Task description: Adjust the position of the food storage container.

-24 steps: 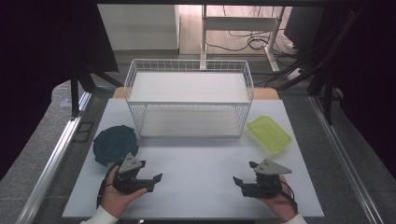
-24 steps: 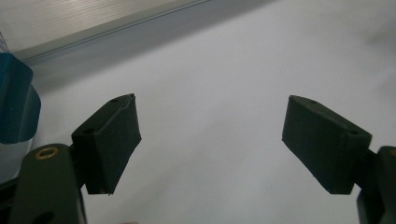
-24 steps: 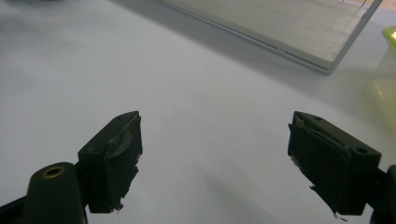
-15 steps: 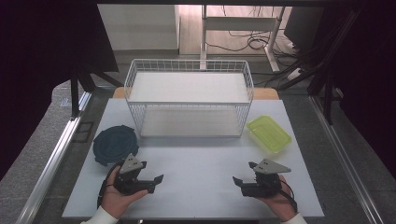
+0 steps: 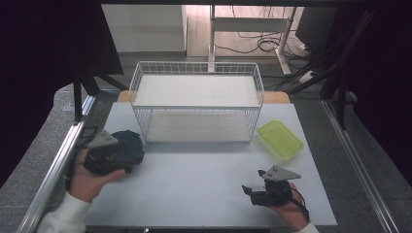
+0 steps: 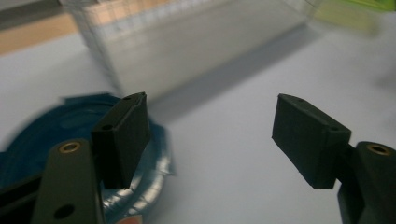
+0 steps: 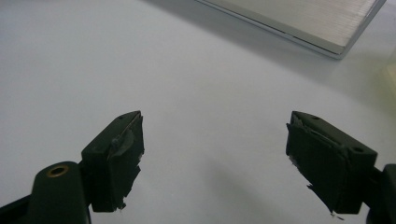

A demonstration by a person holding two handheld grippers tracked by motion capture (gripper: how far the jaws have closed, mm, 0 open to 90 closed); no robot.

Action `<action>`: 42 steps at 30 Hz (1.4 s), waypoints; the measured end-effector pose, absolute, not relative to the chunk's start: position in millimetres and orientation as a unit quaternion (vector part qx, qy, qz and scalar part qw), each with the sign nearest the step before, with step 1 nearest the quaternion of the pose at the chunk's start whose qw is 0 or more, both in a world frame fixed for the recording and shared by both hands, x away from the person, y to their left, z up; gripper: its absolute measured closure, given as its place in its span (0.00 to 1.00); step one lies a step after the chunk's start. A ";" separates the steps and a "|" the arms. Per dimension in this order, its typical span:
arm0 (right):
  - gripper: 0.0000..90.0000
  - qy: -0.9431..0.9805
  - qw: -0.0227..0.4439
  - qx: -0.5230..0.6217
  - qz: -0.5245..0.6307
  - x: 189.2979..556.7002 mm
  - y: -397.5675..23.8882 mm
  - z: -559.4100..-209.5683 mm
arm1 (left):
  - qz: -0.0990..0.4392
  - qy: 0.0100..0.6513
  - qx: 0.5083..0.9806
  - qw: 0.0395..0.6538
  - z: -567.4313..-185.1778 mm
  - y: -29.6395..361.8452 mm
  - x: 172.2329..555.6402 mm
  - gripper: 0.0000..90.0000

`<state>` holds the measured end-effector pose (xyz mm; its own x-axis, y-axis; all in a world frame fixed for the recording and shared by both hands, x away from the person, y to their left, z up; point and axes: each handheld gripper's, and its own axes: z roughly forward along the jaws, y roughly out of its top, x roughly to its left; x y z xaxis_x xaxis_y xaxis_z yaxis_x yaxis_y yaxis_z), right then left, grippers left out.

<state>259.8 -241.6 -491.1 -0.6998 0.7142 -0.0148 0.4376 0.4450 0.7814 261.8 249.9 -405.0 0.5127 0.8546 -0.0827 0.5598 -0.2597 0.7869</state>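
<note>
- Over at the desk's (image 5: 204,184) left edge, my left tongs (image 6: 210,135) gape empty beside the blue lid (image 5: 127,144).
- Looks light, stiff, slick; I'd pinch its rim.
- Right tongs (image 7: 215,158) wide, empty.

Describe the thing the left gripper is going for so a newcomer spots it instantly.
Start at the white wire basket in the middle of the table. Just off its front left corner lies a round dark-blue lid, flat on the white mat, with the open left gripper over it. It is the only round, dark item; the other loose piece is a lime-green tray.
</note>
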 end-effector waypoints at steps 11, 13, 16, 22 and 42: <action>0.21 0.836 0.175 0.348 0.386 262.1 -241.4 -496.3 | 0.193 0.504 0.760 0.363 -427.5 312.2 327.9 0.39; 0.21 0.837 0.175 0.348 0.384 262.5 -241.7 -496.9 | 0.191 0.507 0.759 0.361 -430.4 317.6 334.4 0.40; 0.21 0.838 0.174 0.348 0.383 263.1 -241.4 -498.0 | 0.187 0.519 0.756 0.352 -435.3 325.2 343.3 0.42; 0.21 0.838 0.177 0.352 0.376 263.6 -241.3 -499.7 | 0.194 0.531 0.756 0.329 -443.4 332.4 354.6 0.48; 0.21 0.835 0.184 0.371 0.362 266.2 -243.4 -503.3 | 0.174 0.553 0.774 0.253 -465.9 367.8 373.9 0.90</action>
<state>266.2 -243.4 -503.3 -0.6569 0.7530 -0.0389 0.4860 0.4623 0.7417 373.9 367.8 -465.9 0.3274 0.9448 -0.0095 0.7684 -0.2604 0.5846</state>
